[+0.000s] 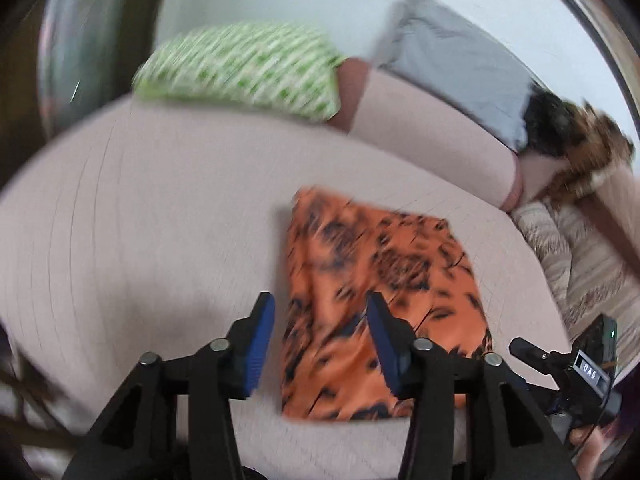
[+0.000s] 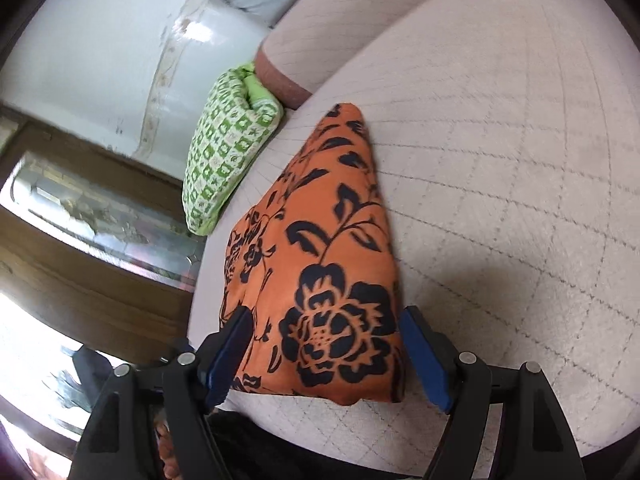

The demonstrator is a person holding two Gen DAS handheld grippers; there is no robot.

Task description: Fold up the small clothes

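Orange floral cloth (image 2: 320,264) lies folded flat on the bed (image 2: 500,160), just ahead of both tools. Left hand-held gripper (image 1: 320,340) half-open, empty above it. Right hand-held gripper (image 2: 324,356) wide, straddling the near edge, likely lining up a grab.

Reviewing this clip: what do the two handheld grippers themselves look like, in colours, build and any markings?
Both are alike: the left gripper and right gripper have black plastic frames with triangular cut-outs, silver round pivot pins, and blue ribbed pads on the inner faces of their fingers. In the left wrist view the right gripper's black body carries a small white label with dark letters and a tiny green light. No sleeves are visible.
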